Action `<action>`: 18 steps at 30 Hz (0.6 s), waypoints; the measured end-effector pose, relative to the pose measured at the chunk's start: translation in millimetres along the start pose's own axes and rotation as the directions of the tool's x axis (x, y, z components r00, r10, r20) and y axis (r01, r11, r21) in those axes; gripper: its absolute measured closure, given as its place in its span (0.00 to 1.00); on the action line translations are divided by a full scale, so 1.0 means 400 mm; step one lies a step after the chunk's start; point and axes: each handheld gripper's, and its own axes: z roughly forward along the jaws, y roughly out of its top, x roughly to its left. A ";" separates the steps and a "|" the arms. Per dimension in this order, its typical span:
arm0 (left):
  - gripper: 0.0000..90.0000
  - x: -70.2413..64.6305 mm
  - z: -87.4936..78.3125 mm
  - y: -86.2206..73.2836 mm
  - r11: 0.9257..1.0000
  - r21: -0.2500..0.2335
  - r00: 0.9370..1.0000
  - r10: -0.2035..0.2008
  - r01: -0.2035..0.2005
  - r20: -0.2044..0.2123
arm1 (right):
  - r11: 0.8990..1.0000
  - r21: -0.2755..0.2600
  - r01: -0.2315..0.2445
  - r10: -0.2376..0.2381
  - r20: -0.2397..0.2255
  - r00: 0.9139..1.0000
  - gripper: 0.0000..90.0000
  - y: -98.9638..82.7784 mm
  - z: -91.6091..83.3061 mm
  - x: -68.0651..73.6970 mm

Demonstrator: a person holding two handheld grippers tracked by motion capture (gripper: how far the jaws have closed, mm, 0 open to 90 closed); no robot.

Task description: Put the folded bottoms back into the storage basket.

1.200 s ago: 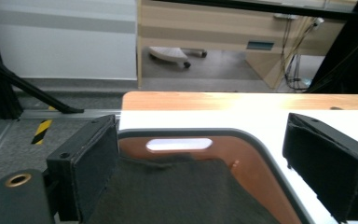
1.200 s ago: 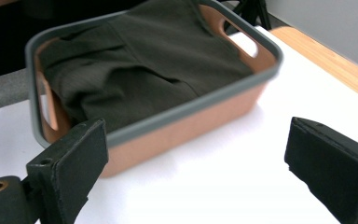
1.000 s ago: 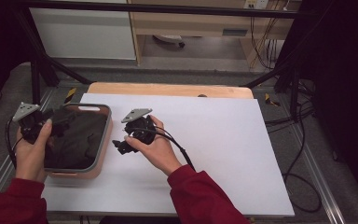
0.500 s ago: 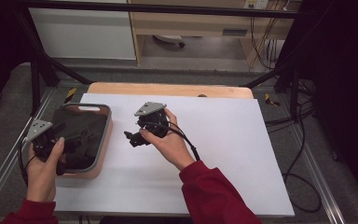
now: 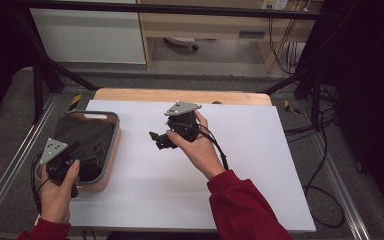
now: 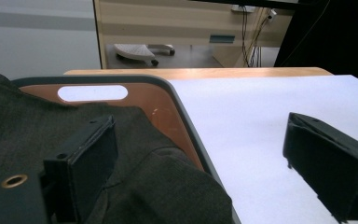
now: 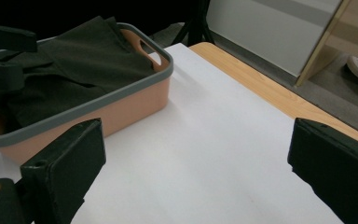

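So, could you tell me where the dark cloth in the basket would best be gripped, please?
Probably at the raised fold of the cloth nearest the basket's table-side rim, coming down from above. The cloth lies bunched and heaped there, so a ridge stands up for the jaws to close across. The left hand-held gripper already hangs open over that edge, one jaw above the cloth.

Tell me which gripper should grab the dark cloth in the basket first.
Left, most likely. The left gripper is open at the near end of the basket, one jaw already over the dark cloth. The right gripper, also open, sits over bare table, apart from the basket.
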 end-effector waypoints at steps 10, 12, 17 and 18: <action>0.10 0.007 0.004 -0.021 1.000 -0.005 0.999 -0.026 0.027 0.030 | 0.999 -0.032 -0.038 0.040 0.044 0.998 0.03 -0.014 -0.086 -0.067; 0.09 0.005 0.004 -0.022 1.000 -0.007 0.999 -0.021 0.022 0.035 | 0.999 -0.034 -0.039 0.041 0.054 0.998 0.03 -0.018 -0.101 -0.079; 0.07 0.003 0.004 -0.027 1.000 -0.012 0.999 -0.016 0.016 0.044 | 0.998 -0.040 -0.058 0.061 0.068 0.996 0.05 -0.029 -0.139 -0.111; 0.07 0.004 0.004 -0.027 1.000 -0.012 0.999 -0.016 0.016 0.044 | 0.997 -0.042 -0.058 0.060 0.073 0.995 0.05 -0.031 -0.147 -0.117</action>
